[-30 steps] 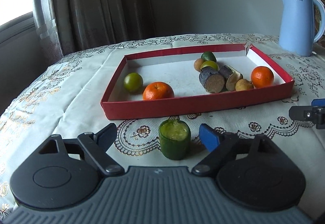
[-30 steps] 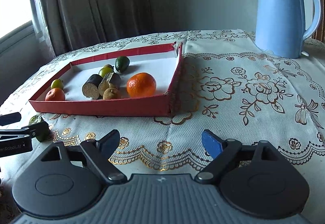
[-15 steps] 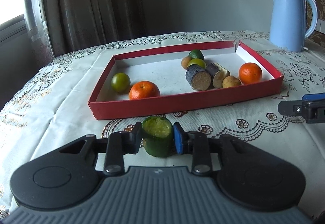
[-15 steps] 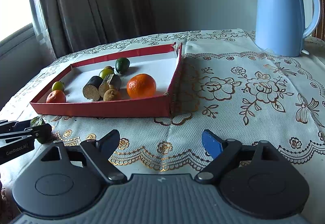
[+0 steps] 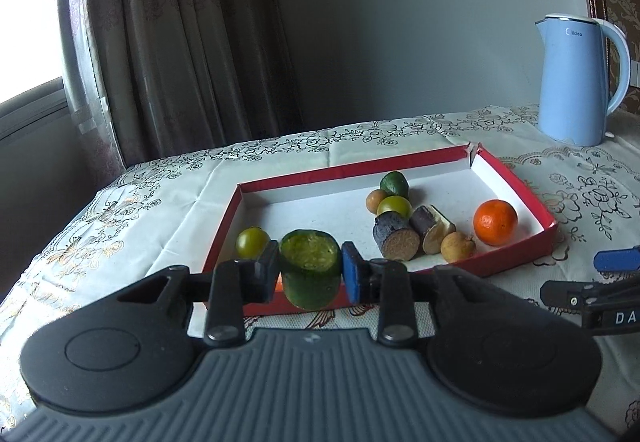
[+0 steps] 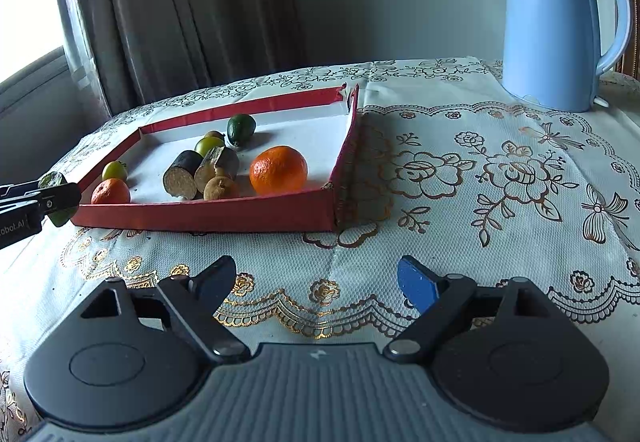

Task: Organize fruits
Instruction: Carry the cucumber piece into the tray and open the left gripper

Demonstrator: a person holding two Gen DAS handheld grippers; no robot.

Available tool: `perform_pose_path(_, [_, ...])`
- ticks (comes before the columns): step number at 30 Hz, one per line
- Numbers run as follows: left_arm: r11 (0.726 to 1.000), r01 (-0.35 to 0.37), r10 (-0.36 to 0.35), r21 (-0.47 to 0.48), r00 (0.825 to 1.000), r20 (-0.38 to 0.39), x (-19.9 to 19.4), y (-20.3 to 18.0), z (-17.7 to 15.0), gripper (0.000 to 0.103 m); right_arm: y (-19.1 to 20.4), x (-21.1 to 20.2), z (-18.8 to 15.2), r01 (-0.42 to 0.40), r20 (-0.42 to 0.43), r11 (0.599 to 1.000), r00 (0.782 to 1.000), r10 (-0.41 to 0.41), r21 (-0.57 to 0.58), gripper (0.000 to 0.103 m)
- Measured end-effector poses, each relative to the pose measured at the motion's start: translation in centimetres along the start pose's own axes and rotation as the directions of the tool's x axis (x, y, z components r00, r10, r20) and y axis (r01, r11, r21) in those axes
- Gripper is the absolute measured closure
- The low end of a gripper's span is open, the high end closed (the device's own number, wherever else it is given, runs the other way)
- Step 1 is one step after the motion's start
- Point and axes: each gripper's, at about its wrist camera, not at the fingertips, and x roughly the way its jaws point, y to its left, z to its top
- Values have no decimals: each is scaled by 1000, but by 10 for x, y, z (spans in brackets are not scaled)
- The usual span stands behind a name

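Note:
My left gripper is shut on a green cut fruit piece and holds it up in front of the near wall of the red tray. The tray holds an orange, two dark cut pieces, small green fruits and brown ones. A second orange is mostly hidden behind the held piece. In the right wrist view the tray lies ahead to the left, and the left gripper with the green piece shows at the left edge. My right gripper is open and empty over the tablecloth.
A blue electric kettle stands at the back right of the table; it also shows in the left wrist view. A patterned cloth covers the table. Curtains hang behind, with a window at the left.
My left gripper closed on the green piece and lifted it off the cloth toward the tray. The right gripper stayed open and nearly still.

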Motion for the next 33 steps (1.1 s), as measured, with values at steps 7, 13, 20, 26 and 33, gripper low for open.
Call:
perform_pose_path(7, [1000, -9, 9, -22, 1000, 9, 16, -2, 24, 73, -1, 0, 0, -2, 0, 1000, 1000, 2, 3, 15])
perform_pose_path(13, [999, -33, 33, -37, 999, -11, 38, -5, 31, 73, -1, 0, 0, -2, 0, 1000, 1000, 2, 4, 15])
perform_pose_path(20, [997, -44, 40, -62, 997, -59, 66, -4, 32, 73, -2, 1, 1, -9, -1, 1000, 1000, 9, 10, 14])
perform_pose_path(26, [996, -38, 30, -82, 995, -97, 83, -3, 28, 73, -2, 1, 1, -9, -1, 1000, 1000, 9, 11, 14])
perform_pose_path(33, [996, -26, 17, -82, 994, -104, 90, -5, 23, 49, -1, 2, 0, -10, -1, 1000, 1000, 10, 10, 13])
